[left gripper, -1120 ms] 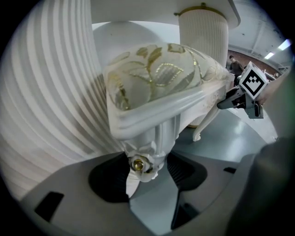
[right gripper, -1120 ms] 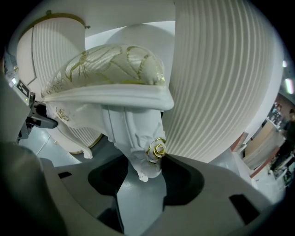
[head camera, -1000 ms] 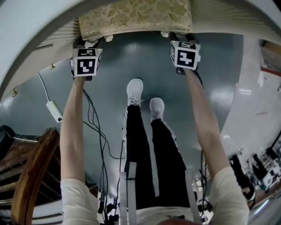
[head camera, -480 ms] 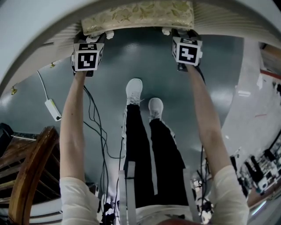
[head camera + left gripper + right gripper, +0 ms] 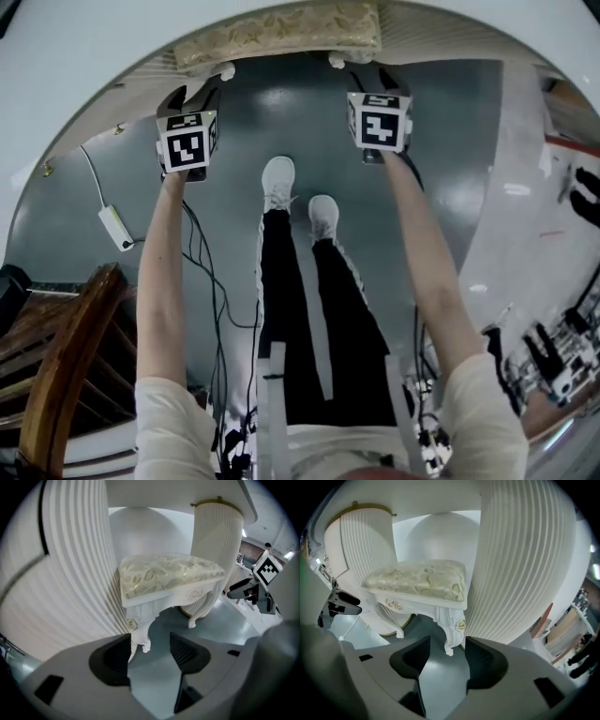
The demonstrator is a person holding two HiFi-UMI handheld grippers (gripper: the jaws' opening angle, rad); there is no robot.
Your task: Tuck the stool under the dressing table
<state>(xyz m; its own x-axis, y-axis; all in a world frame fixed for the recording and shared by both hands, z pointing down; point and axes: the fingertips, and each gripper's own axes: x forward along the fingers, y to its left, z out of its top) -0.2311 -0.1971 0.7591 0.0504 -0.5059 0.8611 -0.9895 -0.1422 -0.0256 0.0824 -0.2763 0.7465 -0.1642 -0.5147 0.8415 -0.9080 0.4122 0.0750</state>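
Observation:
The stool (image 5: 279,32), white with carved legs and a gold-patterned cushion, stands between the ribbed white pedestals of the dressing table (image 5: 103,52). My left gripper (image 5: 194,97) is open, a little short of the stool's front left leg. My right gripper (image 5: 364,81) is also open, just short of the front right leg. In the left gripper view the stool (image 5: 168,576) sits beyond the empty left gripper (image 5: 150,651), a pedestal (image 5: 70,573) close on the left. In the right gripper view the stool (image 5: 422,583) lies past the empty right gripper (image 5: 447,656), beside a pedestal (image 5: 520,564).
The person's legs and white shoes (image 5: 277,183) stand on the grey floor between the arms. A white power adapter (image 5: 114,228) with cables lies on the left. Brown wooden furniture (image 5: 56,375) is at the lower left, and equipment (image 5: 553,356) at the lower right.
Both grippers have drawn back and up from the stool's front legs, leaving a small gap. The stool stays in place under the table.

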